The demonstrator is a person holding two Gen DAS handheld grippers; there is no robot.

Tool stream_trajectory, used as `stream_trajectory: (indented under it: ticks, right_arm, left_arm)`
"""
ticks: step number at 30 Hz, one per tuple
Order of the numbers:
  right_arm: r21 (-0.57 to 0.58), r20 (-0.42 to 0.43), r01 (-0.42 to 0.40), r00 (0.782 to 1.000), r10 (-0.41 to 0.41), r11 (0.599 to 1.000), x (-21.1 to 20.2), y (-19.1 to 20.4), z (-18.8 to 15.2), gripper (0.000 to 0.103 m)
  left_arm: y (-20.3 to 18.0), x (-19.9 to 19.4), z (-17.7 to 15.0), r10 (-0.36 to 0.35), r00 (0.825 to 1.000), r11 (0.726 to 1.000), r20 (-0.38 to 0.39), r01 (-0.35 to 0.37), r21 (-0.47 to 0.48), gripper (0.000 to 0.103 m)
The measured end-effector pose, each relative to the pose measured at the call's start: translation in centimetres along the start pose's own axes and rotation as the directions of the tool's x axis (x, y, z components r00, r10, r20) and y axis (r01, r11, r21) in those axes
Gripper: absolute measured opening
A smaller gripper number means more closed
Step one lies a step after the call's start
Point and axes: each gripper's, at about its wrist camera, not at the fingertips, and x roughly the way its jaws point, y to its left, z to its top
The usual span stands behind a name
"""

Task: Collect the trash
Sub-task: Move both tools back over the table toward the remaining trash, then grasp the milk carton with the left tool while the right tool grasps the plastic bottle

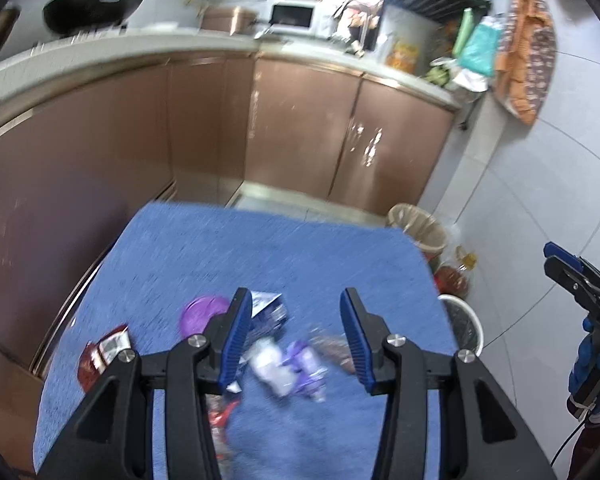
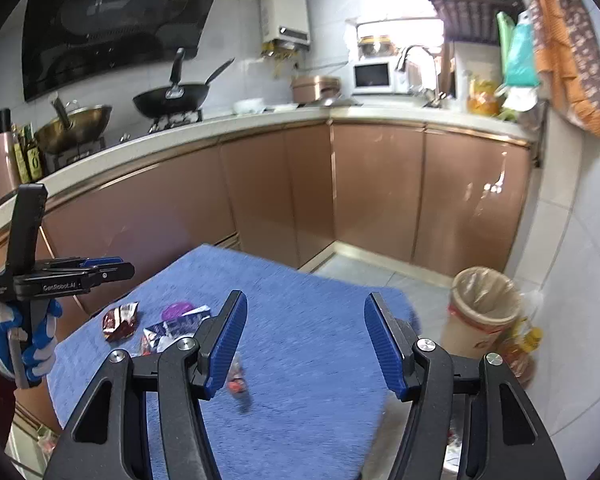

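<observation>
Several pieces of trash lie on a blue cloth-covered table (image 1: 300, 248). A purple lid (image 1: 202, 314), a red wrapper (image 1: 102, 354), a silver-purple packet (image 1: 268, 308) and a crumpled white-purple wrapper (image 1: 288, 368) show in the left wrist view. My left gripper (image 1: 296, 338) is open and empty above the crumpled wrapper. My right gripper (image 2: 304, 342) is open and empty above the table (image 2: 320, 288). A small red wrapper (image 2: 237, 385) lies near its left finger. The red wrapper (image 2: 120, 322) and purple lid (image 2: 177, 312) lie to the left.
A lined beige bin (image 2: 482, 306) stands on the floor right of the table, also in the left wrist view (image 1: 418, 228). A white bin (image 1: 462, 326) stands nearer. Brown kitchen cabinets (image 2: 380, 192) run behind, with woks and a microwave on the counter.
</observation>
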Motion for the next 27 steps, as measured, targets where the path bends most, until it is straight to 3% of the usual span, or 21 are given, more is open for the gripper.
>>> stream_trajectory:
  ticks: [5, 10, 18, 27]
  right_arm:
    - [-0.006, -0.081, -0.055, 0.995, 0.054, 0.998, 4.7, 1.4, -1.4, 0.060]
    - [-0.011, -0.169, -0.114, 0.979, 0.110, 0.993, 9.5, 2.6, -3.1, 0.060]
    - [-0.010, -0.278, -0.183, 0.945, 0.173, 0.983, 15.3, 3.8, -5.6, 0.060]
    - [-0.007, -0.358, -0.236, 0.908, 0.218, 0.972, 19.6, 5.2, -8.0, 0.060]
  left_arm:
    - [3.0, 3.8, -1.4, -0.008, 0.994, 0.999, -0.109, 0.004, -0.032, 0.044]
    - [3.5, 7.2, -2.8, 0.005, 0.979, 0.999, -0.202, 0.003, 0.040, 0.043]
    - [3.3, 10.7, -3.4, 0.005, 0.964, 0.989, -0.268, 0.034, 0.142, 0.043]
    - [3.7, 13.3, -3.1, 0.025, 0.949, 0.979, -0.314, 0.041, 0.202, 0.036]
